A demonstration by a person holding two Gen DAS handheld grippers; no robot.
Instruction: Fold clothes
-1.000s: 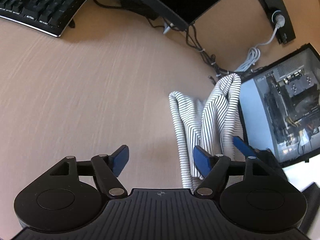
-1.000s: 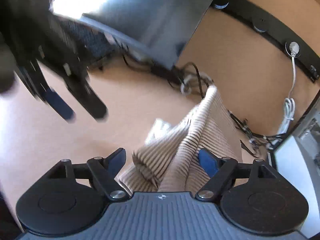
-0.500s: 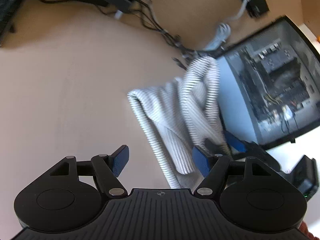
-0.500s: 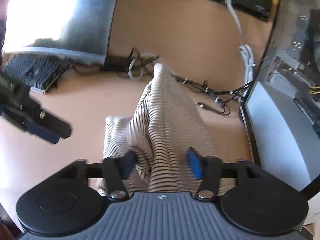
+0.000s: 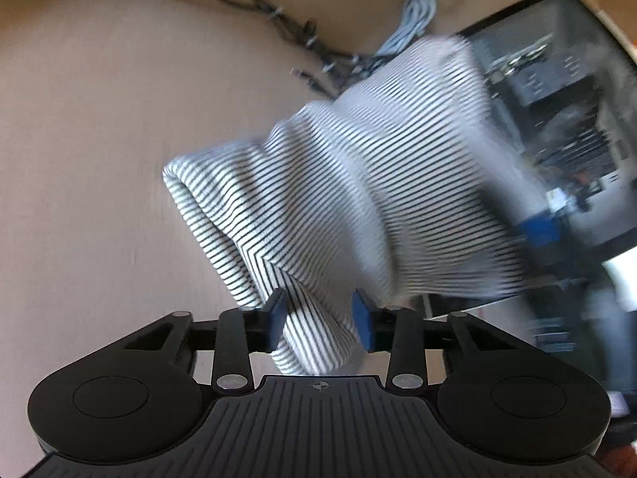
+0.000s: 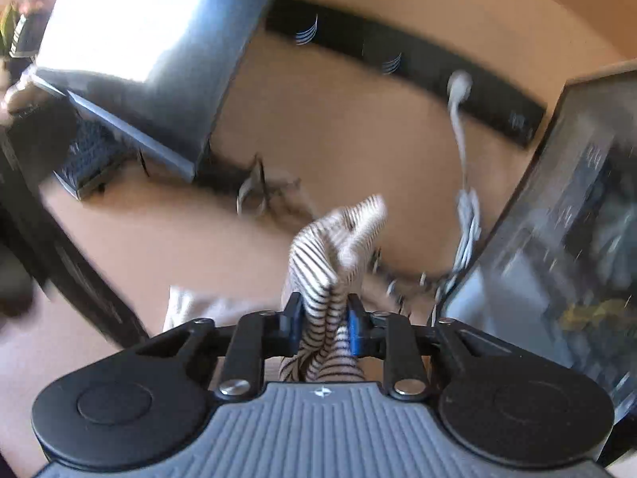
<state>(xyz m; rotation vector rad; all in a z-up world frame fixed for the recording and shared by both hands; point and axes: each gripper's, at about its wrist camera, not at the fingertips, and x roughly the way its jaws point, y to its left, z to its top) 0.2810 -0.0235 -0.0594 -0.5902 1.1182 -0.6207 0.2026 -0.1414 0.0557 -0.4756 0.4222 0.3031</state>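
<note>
Keeping both grips firm: left gripper (image 5: 320, 320) and right gripper (image 6: 323, 318) fingers pinch the striped garment (image 5: 358, 183); draw it taut between them.

The left gripper (image 5: 319, 320) has its fingers pressed onto cloth, and the right gripper (image 6: 324, 320) has its fingers clamped tight.

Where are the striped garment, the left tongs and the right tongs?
striped garment (image 5: 358, 183): left wrist view, middle of cloth.
left tongs (image 5: 319, 318): left wrist view, between tips.
right tongs (image 6: 323, 320): right wrist view, between tips.
</note>
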